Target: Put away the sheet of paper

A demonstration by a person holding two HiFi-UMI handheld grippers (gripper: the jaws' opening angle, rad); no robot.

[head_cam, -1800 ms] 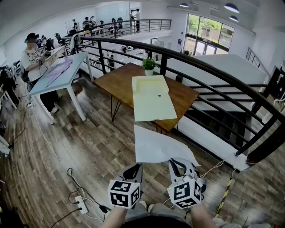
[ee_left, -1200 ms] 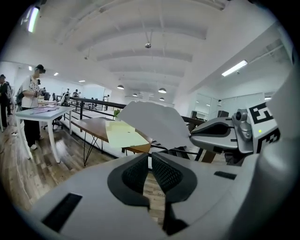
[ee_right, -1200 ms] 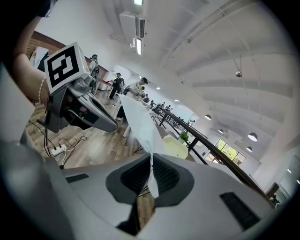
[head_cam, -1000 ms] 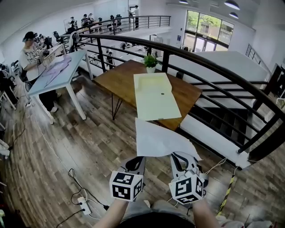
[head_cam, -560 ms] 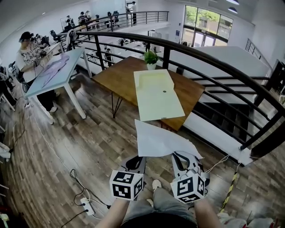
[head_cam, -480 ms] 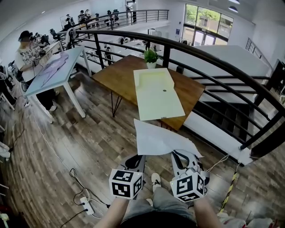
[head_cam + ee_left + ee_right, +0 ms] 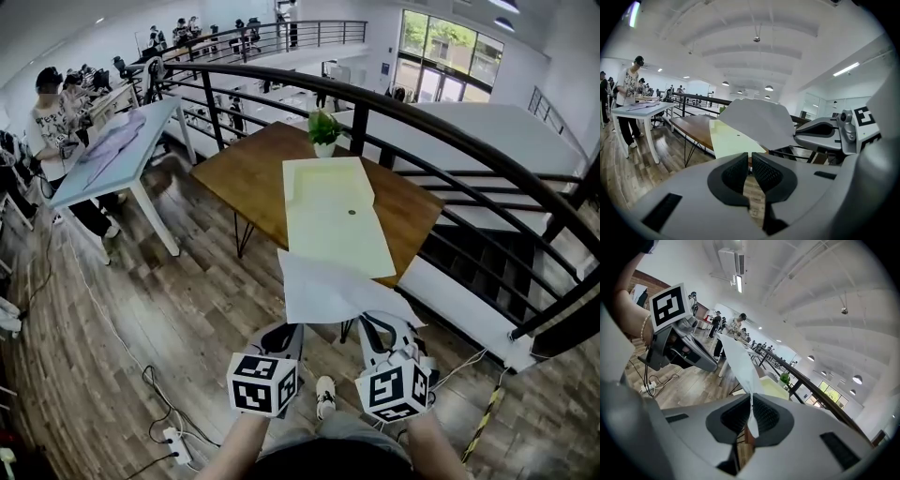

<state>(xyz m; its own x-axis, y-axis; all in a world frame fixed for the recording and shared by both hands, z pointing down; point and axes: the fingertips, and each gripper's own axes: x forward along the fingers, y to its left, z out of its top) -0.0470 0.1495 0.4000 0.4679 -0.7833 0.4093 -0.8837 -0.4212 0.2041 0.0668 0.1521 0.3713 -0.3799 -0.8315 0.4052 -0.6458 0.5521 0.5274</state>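
Observation:
A white sheet of paper hangs in the air, its far edge over the near end of a pale yellow folder that lies open on a wooden table. My right gripper is shut on the sheet's near right corner; in the right gripper view the paper runs straight down between the pads of that gripper. My left gripper sits just below the sheet's near left edge. In the left gripper view its jaws are together with nothing between them, and the paper floats above.
A black railing runs behind and to the right of the table, with a drop beyond it. A potted plant stands at the table's far end. A light blue table with people stands left. A power strip lies on the wooden floor.
The table and folder have come closer; the sheet's far edge now overlaps the folder's near end. Both grippers keep the same pose and the right keeps its hold.

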